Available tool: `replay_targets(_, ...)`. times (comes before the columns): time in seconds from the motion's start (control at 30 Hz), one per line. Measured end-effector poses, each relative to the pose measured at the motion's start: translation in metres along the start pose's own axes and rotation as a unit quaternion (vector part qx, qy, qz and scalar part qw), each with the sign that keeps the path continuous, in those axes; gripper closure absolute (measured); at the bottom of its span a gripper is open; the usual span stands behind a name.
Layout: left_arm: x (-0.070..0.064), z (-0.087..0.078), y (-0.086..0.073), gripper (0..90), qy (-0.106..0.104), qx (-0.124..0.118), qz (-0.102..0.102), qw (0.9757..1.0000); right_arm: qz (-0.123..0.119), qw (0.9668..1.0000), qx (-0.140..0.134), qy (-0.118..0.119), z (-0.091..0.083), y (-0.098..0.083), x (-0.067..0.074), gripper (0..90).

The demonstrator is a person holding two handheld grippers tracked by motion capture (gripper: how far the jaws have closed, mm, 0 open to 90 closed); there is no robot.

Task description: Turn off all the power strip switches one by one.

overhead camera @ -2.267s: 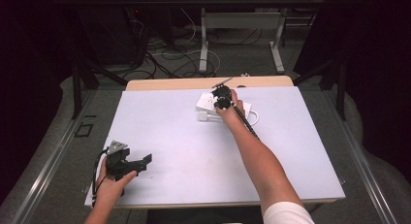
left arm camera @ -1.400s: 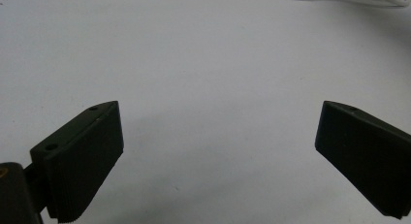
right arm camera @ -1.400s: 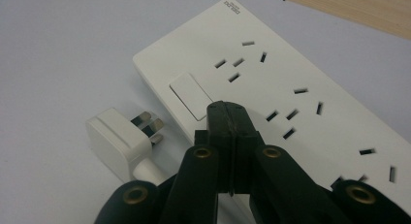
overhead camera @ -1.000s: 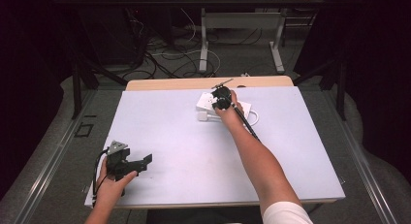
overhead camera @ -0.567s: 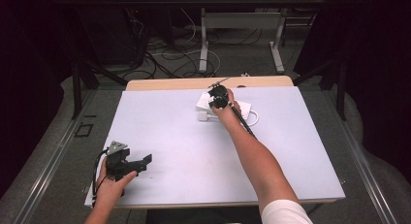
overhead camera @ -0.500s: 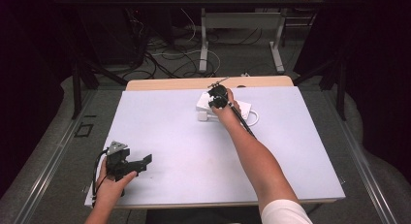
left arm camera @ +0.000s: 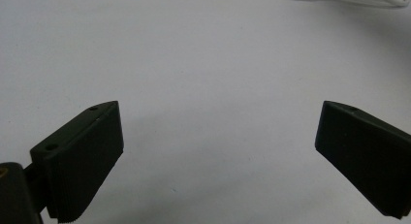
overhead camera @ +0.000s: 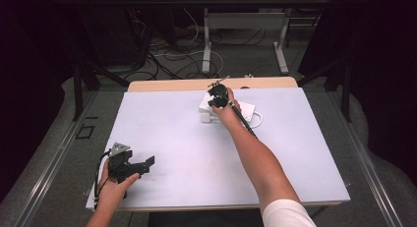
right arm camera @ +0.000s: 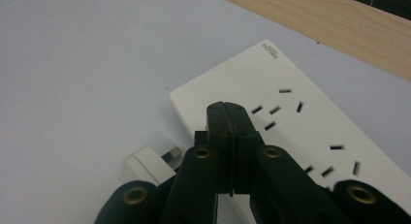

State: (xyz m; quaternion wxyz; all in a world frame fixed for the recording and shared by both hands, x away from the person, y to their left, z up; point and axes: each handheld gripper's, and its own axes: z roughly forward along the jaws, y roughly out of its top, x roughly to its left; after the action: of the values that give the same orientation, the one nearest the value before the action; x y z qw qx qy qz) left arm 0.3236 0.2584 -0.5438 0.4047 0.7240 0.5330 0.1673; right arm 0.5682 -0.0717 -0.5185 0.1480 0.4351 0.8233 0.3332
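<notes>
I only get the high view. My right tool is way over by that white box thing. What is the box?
Observer: A white power strip; the right gripper view shows plug slots on its top.
Operator: Is my right tool open?
Observer: No, its jaws are pressed together above the strip, with nothing seen between them.
Operator: Is anything next to the strip?
Observer: A small white plug lies on the table, at the strip's end.
Operator: And my left tool?
Observer: Its jaws are wide apart over the bare white table.

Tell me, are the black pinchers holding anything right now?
No. The left gripper is wide open over the bare table; the right gripper has its jaws pressed together above the white power strip, gripping nothing.
</notes>
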Motion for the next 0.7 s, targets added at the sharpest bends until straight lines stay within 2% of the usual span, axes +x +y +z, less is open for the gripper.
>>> replay_targets(0.07,0.0,0.0,0.0,3.4,0.0,-0.001,-0.001,1.0,-0.001,1.0,-0.001,0.0,0.001,0.001,0.001,90.0)
replay_targets(0.13,0.0,0.0,-0.001,3.3,0.001,-0.008,-0.003,1.0,-0.005,0.9998,-0.017,0.001,0.006,0.001,0.003,90.0)
replay_targets(0.17,0.0,0.0,-0.001,3.4,0.001,-0.008,-0.004,1.0,-0.009,0.9999,-0.01,-0.003,0.006,0.001,0.004,90.0)
replay_targets(0.2,0.0,0.0,-0.001,3.4,0.001,-0.008,-0.005,1.0,-0.013,0.9997,-0.021,0.002,0.01,0.001,0.003,90.0)
replay_targets(0.23,0.0,0.0,-0.001,3.3,0.001,-0.009,-0.004,0.9999,-0.014,0.9998,-0.013,-0.001,0.01,0.001,0.004,90.0)
replay_targets(0.27,0.0,0.0,-0.001,3.3,0.001,-0.009,-0.004,0.9999,-0.003,0.9999,-0.016,0.002,0.011,0.0,0.005,90.0)
replay_targets(0.3,0.0,0.0,-0.001,3.3,-0.001,-0.007,-0.005,1.0,-0.003,0.9998,-0.019,-0.001,0.013,0.0,0.004,90.0)
replay_targets(0.33,0.0,-0.001,-0.001,3.3,-0.001,-0.005,-0.004,1.0,-0.009,1.0,0.002,-0.003,0.011,0.0,0.004,90.0)
replay_targets(0.37,-0.001,0.0,-0.001,3.4,0.0,-0.012,-0.005,0.9999,-0.008,1.0,-0.002,-0.003,0.013,0.0,0.004,90.0)
replay_targets(0.47,-0.001,0.0,-0.001,3.4,-0.004,-0.001,0.001,1.0,-0.007,1.0,-0.002,0.0,0.013,0.0,0.003,90.0)
replay_targets(0.5,-0.002,0.001,-0.001,3.3,-0.001,-0.008,-0.001,1.0,-0.007,0.9998,-0.016,0.002,0.015,-0.001,0.003,90.0)
replay_targets(0.53,-0.002,0.001,-0.001,3.3,-0.003,-0.005,0.0,1.0,-0.004,0.9999,-0.012,0.001,0.015,-0.001,0.003,90.0)
replay_targets(0.57,-0.002,0.002,-0.001,3.4,-0.003,-0.006,-0.001,1.0,-0.007,0.9999,0.007,0.003,0.011,-0.001,0.002,90.0)
replay_targets(0.6,-0.002,0.002,-0.001,3.3,-0.003,-0.006,0.0,1.0,0.0,1.0,-0.004,0.003,0.013,-0.002,0.002,90.0)
replay_targets(0.67,-0.003,0.002,-0.001,3.4,-0.004,-0.007,0.001,1.0,0.0,1.0,-0.003,0.001,0.013,-0.004,0.0,90.0)
replay_targets(0.7,-0.003,0.002,-0.001,3.3,-0.003,-0.009,0.001,1.0,0.01,0.9999,-0.007,0.001,0.014,-0.005,0.001,90.0)
